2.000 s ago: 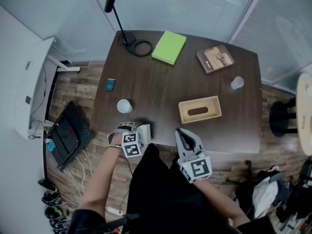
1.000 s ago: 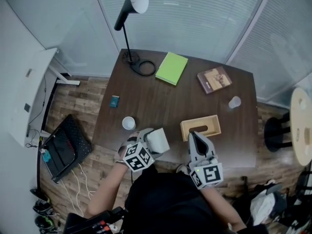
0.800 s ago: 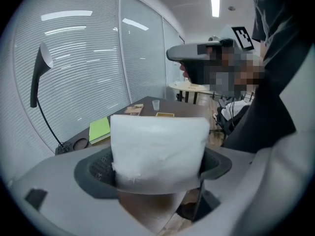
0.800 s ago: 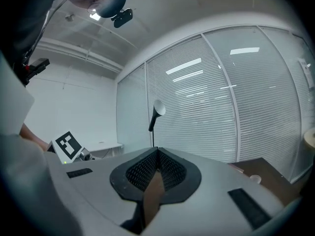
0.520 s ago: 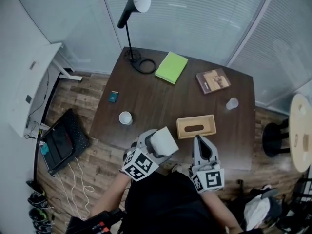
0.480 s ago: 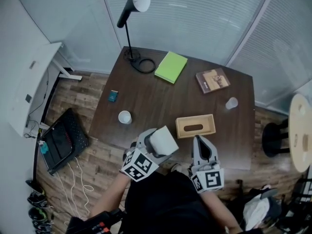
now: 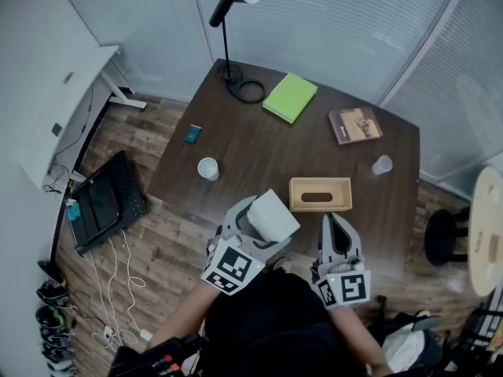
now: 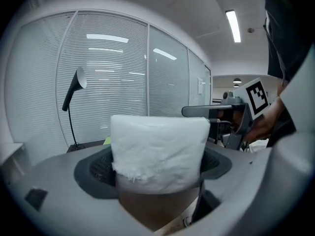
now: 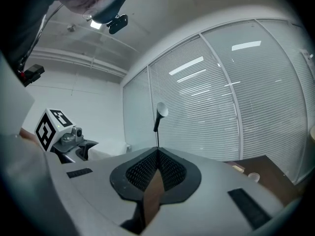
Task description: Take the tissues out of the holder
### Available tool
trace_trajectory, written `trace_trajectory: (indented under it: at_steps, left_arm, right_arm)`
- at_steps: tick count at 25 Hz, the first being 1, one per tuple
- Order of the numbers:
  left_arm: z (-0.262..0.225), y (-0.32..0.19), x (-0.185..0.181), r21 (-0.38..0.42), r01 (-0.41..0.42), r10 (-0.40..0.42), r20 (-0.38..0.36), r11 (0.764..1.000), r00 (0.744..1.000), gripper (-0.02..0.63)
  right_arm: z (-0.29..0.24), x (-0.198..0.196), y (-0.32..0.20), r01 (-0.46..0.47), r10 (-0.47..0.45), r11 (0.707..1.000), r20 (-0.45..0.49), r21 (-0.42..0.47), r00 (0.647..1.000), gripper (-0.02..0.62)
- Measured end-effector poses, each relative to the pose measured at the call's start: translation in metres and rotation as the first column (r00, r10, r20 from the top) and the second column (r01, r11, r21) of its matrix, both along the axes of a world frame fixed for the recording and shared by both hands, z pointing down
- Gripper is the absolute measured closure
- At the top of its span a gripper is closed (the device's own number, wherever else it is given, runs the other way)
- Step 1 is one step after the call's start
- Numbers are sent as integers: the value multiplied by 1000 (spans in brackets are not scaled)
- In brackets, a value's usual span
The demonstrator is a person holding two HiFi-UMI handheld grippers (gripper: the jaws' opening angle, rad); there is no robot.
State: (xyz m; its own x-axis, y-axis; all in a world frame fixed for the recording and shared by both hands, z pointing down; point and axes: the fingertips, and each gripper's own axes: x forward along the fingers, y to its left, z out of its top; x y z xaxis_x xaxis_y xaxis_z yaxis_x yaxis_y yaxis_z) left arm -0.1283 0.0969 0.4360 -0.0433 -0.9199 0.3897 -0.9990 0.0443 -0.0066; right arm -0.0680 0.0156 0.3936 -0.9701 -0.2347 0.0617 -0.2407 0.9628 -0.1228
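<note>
Left claw (image 8: pixel 158 167) pinches the tissues (image 7: pixel 272 214) above the worktop's (image 7: pixel 259 144) near edge; right claw (image 9: pixel 157 156) is pressed together. A slackened squeeze could drop them.

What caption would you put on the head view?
Left gripper holds the white tissue pack out of the wooden holder on the dark table; right gripper shut and empty nearby.

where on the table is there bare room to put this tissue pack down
The widest bare patch is the middle of the table, bordered by the white cup, green notebook, brown book and wooden holder. A smaller one lies right of the holder, in front of the clear cup. The back-left corner is crowded by the lamp base and cord.
</note>
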Motion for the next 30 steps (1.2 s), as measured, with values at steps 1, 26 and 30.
trace_trajectory:
  at_steps: [1,26,30]
  left_arm:
    - [-2,0,1,10,13,-13,-6,1000,1000,137]
    - [-39,-18,18,268,307,-299,-71,913,952,137]
    - [-44,-19,18,289,341,-337,-64,895,939,137]
  right_arm:
    - [-2,1,1,8,-8,1000,-1,-3,1000,586]
    - [-30,17,-2,72,-74,997,41,41,996,586]
    - [-32,20,-5,70,-72,997,58,46,996,586]
